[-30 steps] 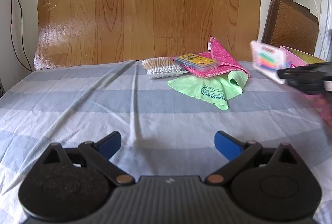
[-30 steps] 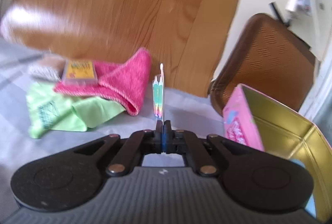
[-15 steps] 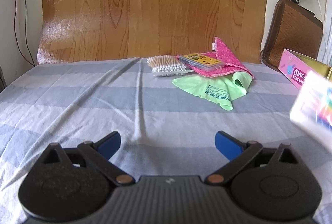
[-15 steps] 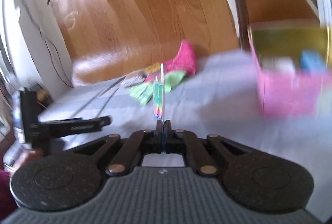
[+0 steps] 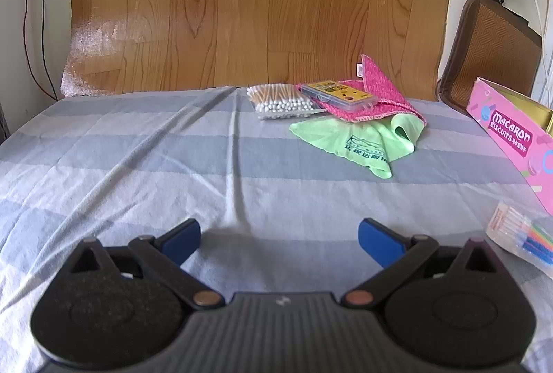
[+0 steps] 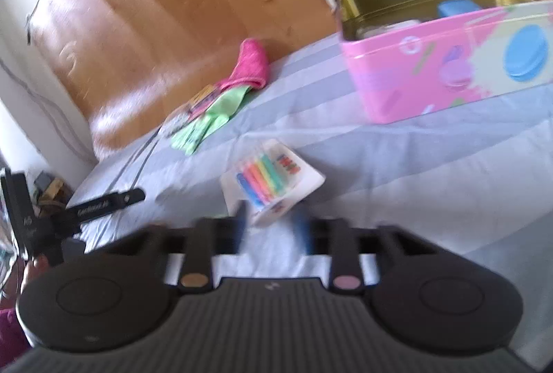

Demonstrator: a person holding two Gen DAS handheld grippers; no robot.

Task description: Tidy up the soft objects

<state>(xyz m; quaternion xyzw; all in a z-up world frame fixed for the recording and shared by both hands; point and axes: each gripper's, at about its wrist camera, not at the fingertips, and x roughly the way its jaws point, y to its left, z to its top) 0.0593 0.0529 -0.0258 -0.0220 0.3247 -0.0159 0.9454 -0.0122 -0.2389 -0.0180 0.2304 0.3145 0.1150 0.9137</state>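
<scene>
Bed [image 5: 138, 145]: striped sheet, everything is laid on it.
Pink tin [image 6: 449, 62]: left lidless to receive items.
Cloths [image 5: 359, 145]: heaped far off, untouched.
Colour packet [image 6: 273, 176]: laid flat beside the tin.
Right tongs [image 6: 273, 227]: parted, empty (blurred).
Left tongs [image 5: 280, 238]: spread wide, idle.

Bright daylight fills both views. Glare whitens the wooden panel [image 5: 242, 3] far ahead of the left tool, whose view is sharp. The right view is motion-blurred throughout, and fisheye bending curves both edges.
</scene>
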